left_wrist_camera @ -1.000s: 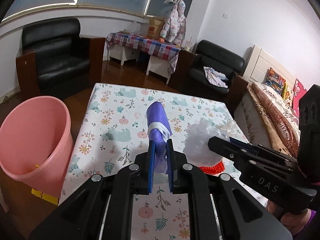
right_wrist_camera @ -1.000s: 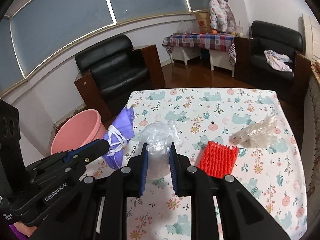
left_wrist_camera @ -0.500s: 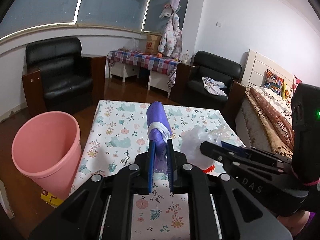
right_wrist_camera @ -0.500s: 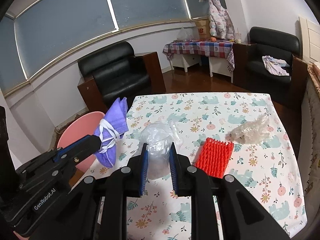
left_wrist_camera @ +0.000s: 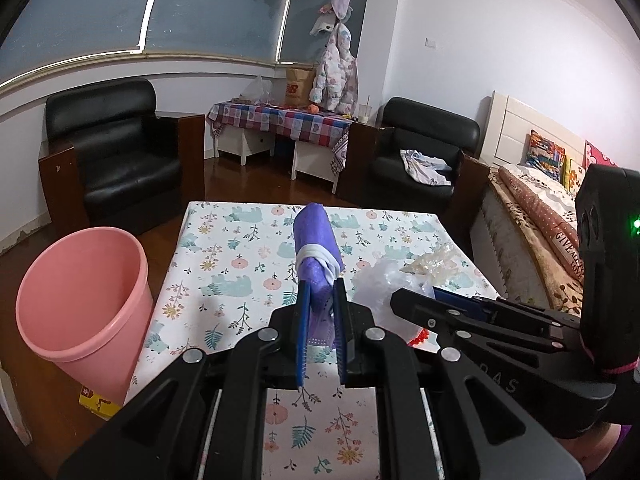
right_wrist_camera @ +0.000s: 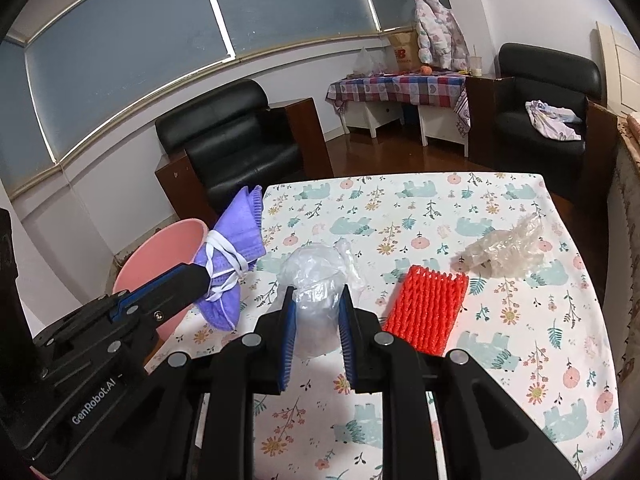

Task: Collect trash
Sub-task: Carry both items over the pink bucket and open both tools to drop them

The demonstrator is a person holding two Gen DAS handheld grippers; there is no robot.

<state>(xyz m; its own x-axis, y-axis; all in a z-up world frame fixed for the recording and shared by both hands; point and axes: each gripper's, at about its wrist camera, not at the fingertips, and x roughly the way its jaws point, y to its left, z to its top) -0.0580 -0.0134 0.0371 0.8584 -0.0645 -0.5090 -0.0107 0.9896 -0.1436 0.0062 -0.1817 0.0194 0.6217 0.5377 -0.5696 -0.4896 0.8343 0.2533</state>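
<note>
The left gripper is clamped on a rolled purple face mask bound with its own white ear loops, the roll standing up and forward from between the blue pads, lifted clear of the table; the right gripper is closed around a crumpled clear plastic bag, which bulges above and below the pads and also looks lifted, though whether its lower edge brushes the cloth is hard to tell from this angle. Beneath both lies the table with a floral and bear-print cloth; on it remain a red foam fruit-net sleeve, just beside the right gripper, and farther off a crinkled piece of clear film, apart from the sleeve. Off the table's left edge, on the wooden floor, stands the round pink plastic waste bin, open and upright, a little below table height.

The likely step is carrying both pieces over to the bin. The risks follow from the grips: the bag is slick and springy, so it may squeeze out of the pads during a quick swing; the mask is held only by its lower end and could tip or slide free; the two grippers sit close together, so crossing toward the bin at once could knock them together; releasing short of the rim would drop trash on the floor.
</note>
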